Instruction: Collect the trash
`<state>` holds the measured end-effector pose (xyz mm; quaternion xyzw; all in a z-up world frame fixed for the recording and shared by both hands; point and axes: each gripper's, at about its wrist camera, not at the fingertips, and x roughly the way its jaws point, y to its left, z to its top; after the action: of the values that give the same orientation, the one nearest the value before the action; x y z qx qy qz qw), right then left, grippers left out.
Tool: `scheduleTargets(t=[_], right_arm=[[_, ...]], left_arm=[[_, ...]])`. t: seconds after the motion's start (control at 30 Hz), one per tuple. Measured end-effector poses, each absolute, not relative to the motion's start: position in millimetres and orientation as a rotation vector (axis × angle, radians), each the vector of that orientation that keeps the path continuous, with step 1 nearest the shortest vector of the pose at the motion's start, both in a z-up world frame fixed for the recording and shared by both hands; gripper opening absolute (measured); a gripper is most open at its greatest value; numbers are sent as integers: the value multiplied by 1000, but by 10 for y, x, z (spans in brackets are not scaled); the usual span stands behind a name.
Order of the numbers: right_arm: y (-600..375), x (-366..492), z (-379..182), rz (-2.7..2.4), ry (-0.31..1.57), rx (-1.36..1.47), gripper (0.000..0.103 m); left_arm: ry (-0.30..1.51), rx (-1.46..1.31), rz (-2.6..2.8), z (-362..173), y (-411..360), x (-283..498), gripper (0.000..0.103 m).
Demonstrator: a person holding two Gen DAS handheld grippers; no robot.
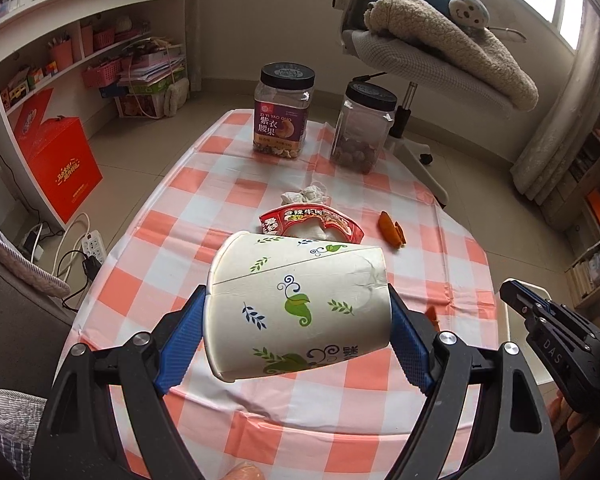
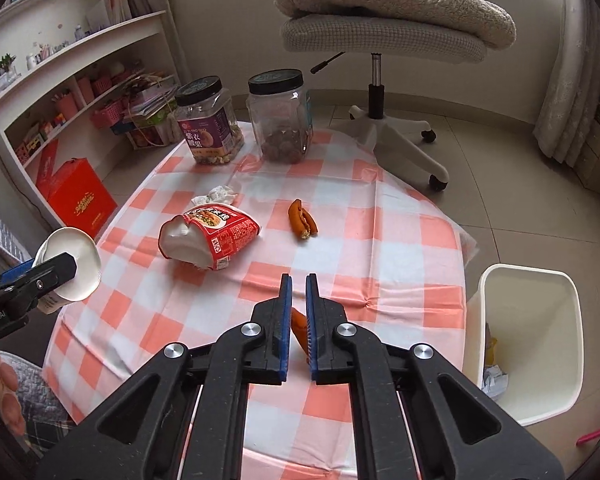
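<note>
In the left wrist view, the left claw (image 1: pixel 298 316) is gripping a paper cup (image 1: pixel 296 300) by its sides; the cup is lying across the claw, with its open mouth pointing to the left of the picture and its bottom to the right, and it is hanging above the worktop (image 1: pixel 204 184) with the checked cloth. Behind the cup, a crushed red noodle cup (image 1: pixel 312 226) is lying on the cloth, a crumpled tissue (image 1: pixel 306 194) is just behind it, and an orange peel (image 1: pixel 392 232) is lying to the right of them. Two jars (image 1: pixel 286 114) are standing at the far end. The right claw (image 1: pixel 518 300) is showing at the right edge. In the right wrist view, the right claw (image 2: pixel 299 296) is clenched on a small orange scrap (image 2: pixel 299 326), which is sitting deep between the blue pads, above the worktop (image 2: pixel 400 248). The white bin (image 2: pixel 528 344) is standing on the floor just beside the right edge of the worktop, to the right of this claw and lower than it, with some paper already inside. So the coming move is probably depending on this: the bin is lying on the right side, the right hand is nearer to it, and the left claw (image 2: pixel 48 276) with the paper cup (image 2: pixel 70 264) is far on the opposite side. The noodle cup (image 2: pixel 208 236), the tissue (image 2: pixel 216 196) and the peel (image 2: pixel 302 218) are not yet collected.
</note>
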<state>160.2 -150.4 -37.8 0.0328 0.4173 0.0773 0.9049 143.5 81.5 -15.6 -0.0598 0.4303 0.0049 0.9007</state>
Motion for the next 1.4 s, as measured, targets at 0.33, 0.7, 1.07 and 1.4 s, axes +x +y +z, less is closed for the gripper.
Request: scheduleTargets(t=[0.33, 0.7, 1.07, 1.4], right_arm=[[-1508, 1928, -1065, 192, 1053, -69, 56], [-1118, 2306, -1625, 168, 1114, -249, 50], [-1014, 2083, -1035, 302, 1050, -87, 0], [-1045, 2279, -1700, 254, 1128, -382, 63]], left_arm=[[915, -107, 3, -219, 621, 1517, 81], [957, -163, 19, -274, 881, 1599, 81], [922, -181, 48, -173, 1005, 1547, 81], [928, -188, 45, -173, 1036, 1559, 81]])
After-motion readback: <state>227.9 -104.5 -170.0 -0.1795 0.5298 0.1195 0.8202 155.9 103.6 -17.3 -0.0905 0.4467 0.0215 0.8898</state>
